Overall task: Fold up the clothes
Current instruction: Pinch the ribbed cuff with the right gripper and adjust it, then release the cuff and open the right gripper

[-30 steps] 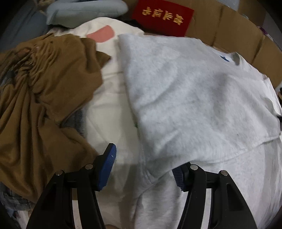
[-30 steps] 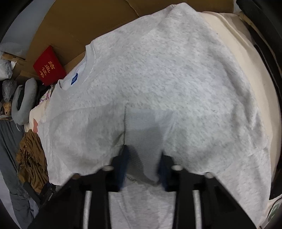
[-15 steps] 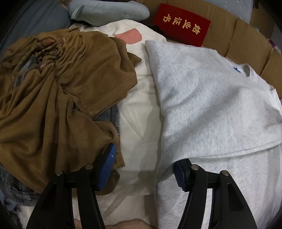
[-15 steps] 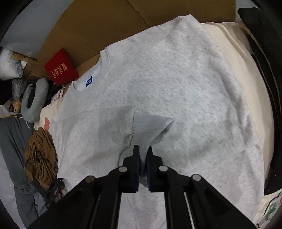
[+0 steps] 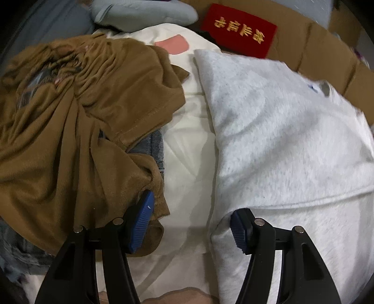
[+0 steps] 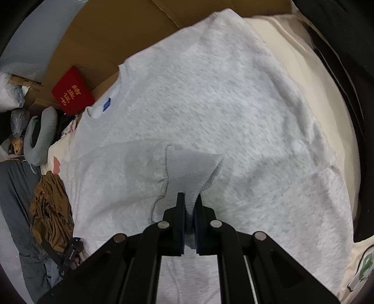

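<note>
A light grey sweatshirt (image 6: pixel 222 98) lies spread on a cream bed cover, its collar towards the cardboard at the back. Its left sleeve is folded across the chest. My right gripper (image 6: pixel 189 198) is shut on the sleeve's ribbed cuff (image 6: pixel 191 168) and holds it lifted over the middle of the shirt. My left gripper (image 5: pixel 191 217) is open and empty, low over the cream cover at the sweatshirt's (image 5: pixel 280 140) left edge. Its right fingertip touches the grey fabric and its left one rests by a brown garment (image 5: pixel 81 121).
The crumpled brown garment (image 6: pixel 49 201) lies in a heap left of the sweatshirt over blue denim (image 5: pixel 154 145). A red booklet (image 5: pixel 240 30) and a grey neck pillow (image 5: pixel 142 11) lie at the back by cardboard (image 6: pixel 112 37). Dark clothing (image 6: pixel 346 81) lies on the right.
My right gripper has closed on the cuff and raised it, pulling the sleeve over the chest. My left gripper has slid left off the sweatshirt to its edge, staying open.
</note>
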A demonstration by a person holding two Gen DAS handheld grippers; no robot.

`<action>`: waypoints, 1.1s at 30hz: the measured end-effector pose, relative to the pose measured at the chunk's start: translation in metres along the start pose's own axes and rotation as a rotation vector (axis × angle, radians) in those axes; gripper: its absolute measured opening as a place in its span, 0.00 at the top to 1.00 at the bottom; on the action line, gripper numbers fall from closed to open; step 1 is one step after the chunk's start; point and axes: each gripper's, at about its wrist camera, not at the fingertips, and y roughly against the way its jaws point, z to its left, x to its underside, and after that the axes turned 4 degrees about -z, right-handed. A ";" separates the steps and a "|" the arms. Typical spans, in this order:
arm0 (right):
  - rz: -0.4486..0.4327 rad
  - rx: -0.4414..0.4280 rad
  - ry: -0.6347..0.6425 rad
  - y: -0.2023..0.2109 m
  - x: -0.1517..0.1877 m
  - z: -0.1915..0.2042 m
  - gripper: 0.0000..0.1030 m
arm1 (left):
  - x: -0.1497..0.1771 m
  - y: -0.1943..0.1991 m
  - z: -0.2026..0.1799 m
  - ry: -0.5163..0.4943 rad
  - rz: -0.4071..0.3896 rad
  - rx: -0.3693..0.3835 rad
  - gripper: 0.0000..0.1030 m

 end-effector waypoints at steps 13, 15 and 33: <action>-0.038 0.026 0.027 0.000 -0.015 -0.002 0.95 | 0.011 0.019 -0.016 -0.160 0.045 -0.013 0.39; -0.022 0.041 0.032 -0.007 -0.015 -0.006 0.93 | 0.015 0.027 -0.018 -0.178 0.051 -0.010 0.39; -0.151 0.066 0.126 0.035 0.006 0.018 0.87 | -0.010 0.071 -0.025 -0.078 -0.017 0.142 0.43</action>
